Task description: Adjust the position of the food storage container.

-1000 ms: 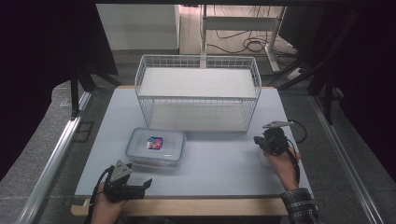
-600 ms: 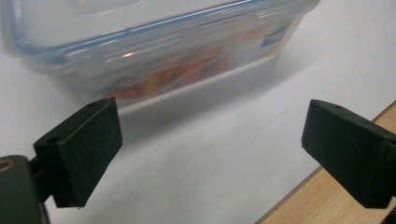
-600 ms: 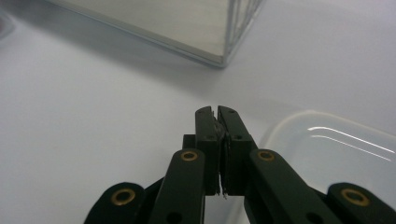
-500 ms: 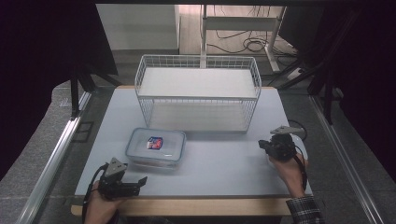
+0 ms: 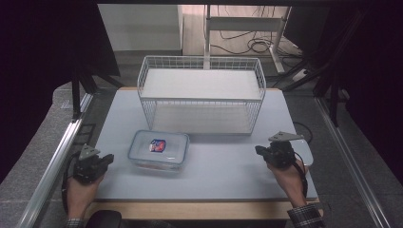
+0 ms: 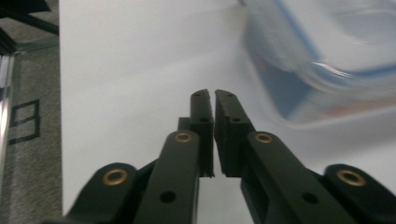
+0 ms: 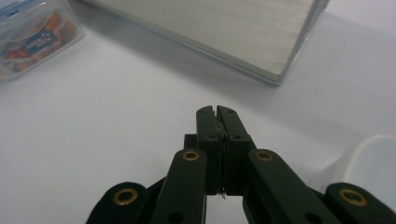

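Clear, seemingly plastic rounded-rectangular box point(image 5: 158, 150)

Blurred and cut off by the top and right edges in the left gripper view: the clear food box point(image 6: 327, 60), contents unreadable there. Cropped by the top-left corner in the right gripper view: the same box, its label too soft to read. Too small to make out in the high view: the label point(image 5: 157, 145) on the lid. Cut off by the right edge in the right gripper view: a white object point(image 7: 373, 163), kind unclear. Cropped at the top of that view: the wire basket point(image 7: 224, 28), only its base board visible, mesh out of frame.
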`<state>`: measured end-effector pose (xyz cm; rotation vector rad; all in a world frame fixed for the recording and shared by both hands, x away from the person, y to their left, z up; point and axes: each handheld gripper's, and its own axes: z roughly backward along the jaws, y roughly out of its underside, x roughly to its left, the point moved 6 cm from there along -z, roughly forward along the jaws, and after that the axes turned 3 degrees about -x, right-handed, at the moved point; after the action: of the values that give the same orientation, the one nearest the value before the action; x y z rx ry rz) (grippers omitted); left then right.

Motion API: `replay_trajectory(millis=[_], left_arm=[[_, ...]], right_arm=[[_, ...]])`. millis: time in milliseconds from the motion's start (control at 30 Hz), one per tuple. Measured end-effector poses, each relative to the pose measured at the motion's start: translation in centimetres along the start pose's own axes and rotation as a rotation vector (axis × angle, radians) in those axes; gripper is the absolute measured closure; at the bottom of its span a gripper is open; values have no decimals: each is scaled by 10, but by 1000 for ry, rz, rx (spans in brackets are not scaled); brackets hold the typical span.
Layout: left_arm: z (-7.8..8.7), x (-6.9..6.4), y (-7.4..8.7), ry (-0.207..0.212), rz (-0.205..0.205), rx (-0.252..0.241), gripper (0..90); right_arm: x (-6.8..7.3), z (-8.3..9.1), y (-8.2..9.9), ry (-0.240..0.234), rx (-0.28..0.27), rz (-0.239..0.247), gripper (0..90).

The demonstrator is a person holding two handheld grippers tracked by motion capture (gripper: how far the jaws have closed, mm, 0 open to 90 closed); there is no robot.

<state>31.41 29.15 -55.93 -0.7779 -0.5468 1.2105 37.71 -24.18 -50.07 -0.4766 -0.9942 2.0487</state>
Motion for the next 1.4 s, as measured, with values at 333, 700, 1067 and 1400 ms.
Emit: replay_trajectory(millis=[333, 700, 1067, 1400], left_arm=[[-39, -15, -26, 165, -8, -2, 900], [-49, -52, -32, 224, -58, 38, 900], [-57, -110, -41, 314, -176, 52, 900], [-65, -142, -48, 381, -169, 45, 900]], right_arm=[[15, -9, 3, -36, 24, 34, 890], [26, -15, 2, -54, 27, 40, 885], [36, -23, 5, -60, 43, 50, 873], [36, -24, 10, -65, 58, 56, 853]])
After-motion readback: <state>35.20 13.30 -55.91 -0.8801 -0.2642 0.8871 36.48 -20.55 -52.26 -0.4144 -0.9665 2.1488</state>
